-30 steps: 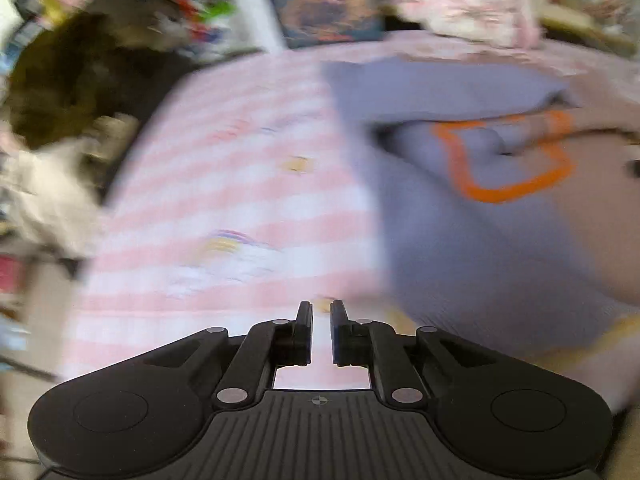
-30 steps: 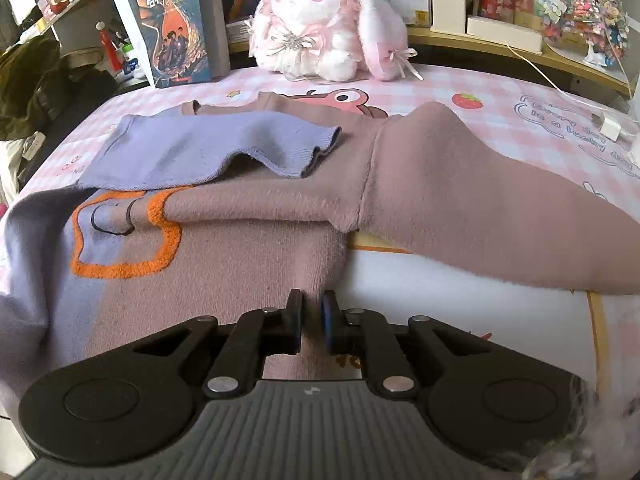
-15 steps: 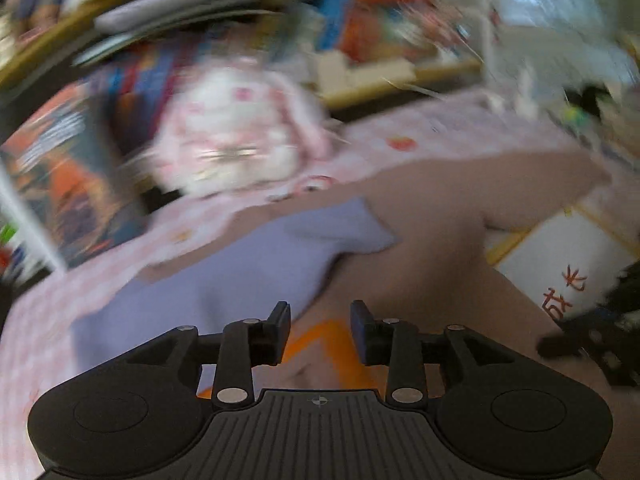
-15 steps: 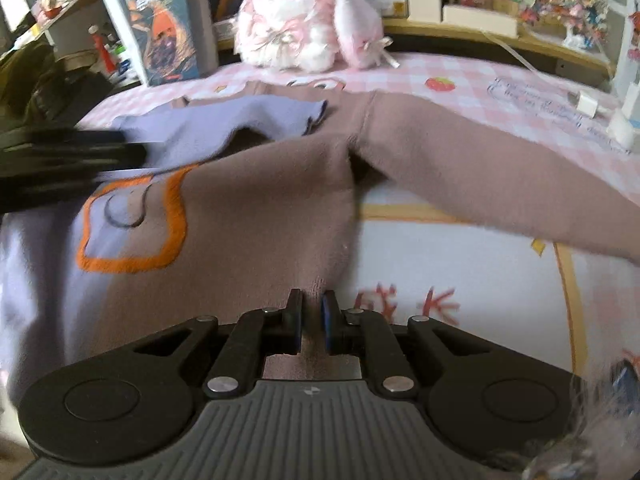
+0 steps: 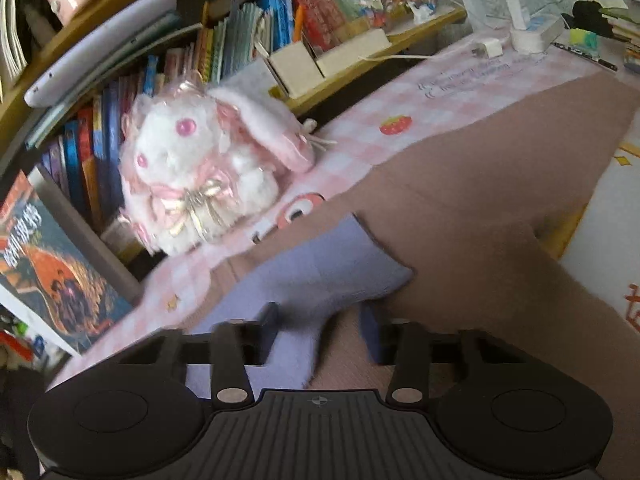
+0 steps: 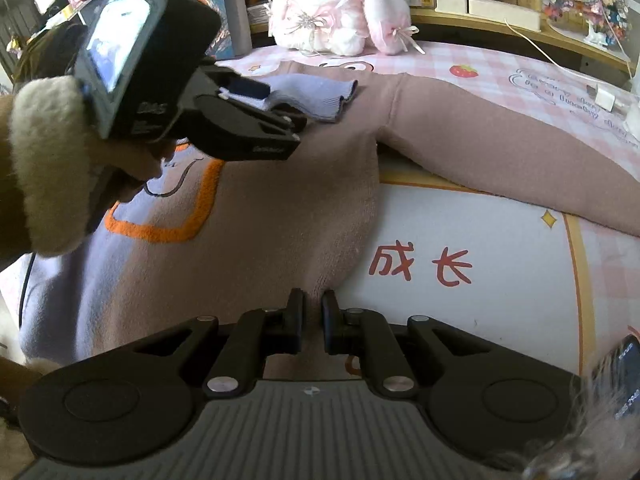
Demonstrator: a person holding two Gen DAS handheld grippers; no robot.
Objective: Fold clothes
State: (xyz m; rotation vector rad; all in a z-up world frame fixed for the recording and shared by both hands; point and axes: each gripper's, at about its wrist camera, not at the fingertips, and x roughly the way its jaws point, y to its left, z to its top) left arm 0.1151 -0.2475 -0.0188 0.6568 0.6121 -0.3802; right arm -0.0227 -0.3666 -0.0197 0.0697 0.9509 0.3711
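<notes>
A brown and lilac sweater [image 6: 288, 200] with an orange outlined patch [image 6: 160, 232] lies spread on the pink checked table cover. Its lilac sleeve [image 5: 320, 272] is folded across the chest; its brown sleeve [image 6: 500, 136] stretches to the right. My left gripper [image 5: 320, 324] is open, its fingers on either side of the lilac sleeve; it also shows in the right wrist view [image 6: 280, 116]. My right gripper [image 6: 312, 320] is shut on the sweater's bottom hem corner.
A white and pink plush rabbit [image 6: 336, 8] sits at the back by a shelf of books [image 5: 224, 48]. A white mat with red characters [image 6: 440, 268] lies under the sweater. A charger and cable [image 6: 600, 96] lie at the back right. A phone [image 6: 620, 376] is at the lower right.
My left gripper swung from the left edge over the sweater, opened wide and came down over the lilac sleeve. My right gripper stayed shut on the hem and drew back a little.
</notes>
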